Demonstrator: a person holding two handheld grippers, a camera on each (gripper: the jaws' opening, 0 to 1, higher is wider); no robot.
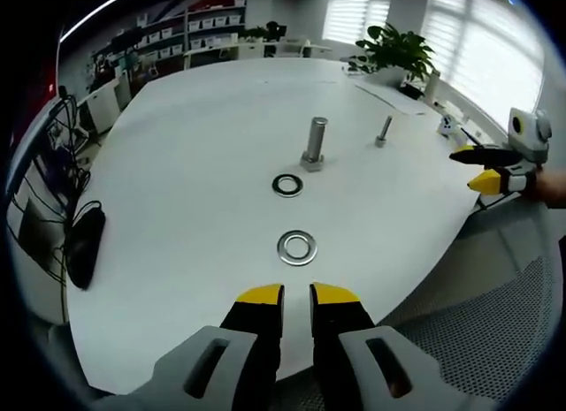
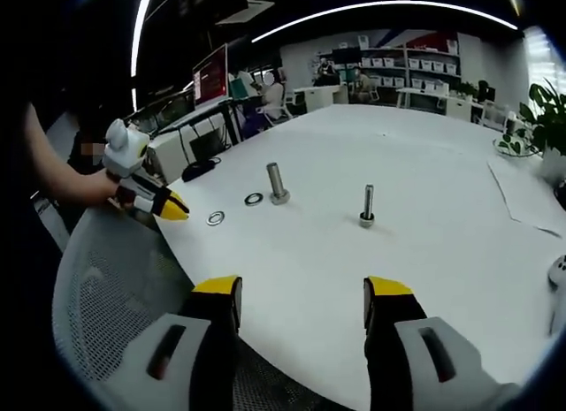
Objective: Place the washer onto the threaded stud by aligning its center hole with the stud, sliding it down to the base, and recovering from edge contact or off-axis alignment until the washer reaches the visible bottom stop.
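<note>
Left hand-held gripper [image 1: 296, 293] near-closed, washer [image 1: 297, 247] ahead, second washer [image 1: 286, 185]

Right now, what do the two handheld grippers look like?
Both match: the left gripper and right gripper have black jaws with yellow tips on grey bodies with slotted openings. Seen from across the table, each carries a white rounded housing on top.

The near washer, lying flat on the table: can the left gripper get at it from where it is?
Probably yes. The near washer lies straight ahead of the left gripper, with bare table between. Its jaws look almost shut, so they'd need opening first.
</note>
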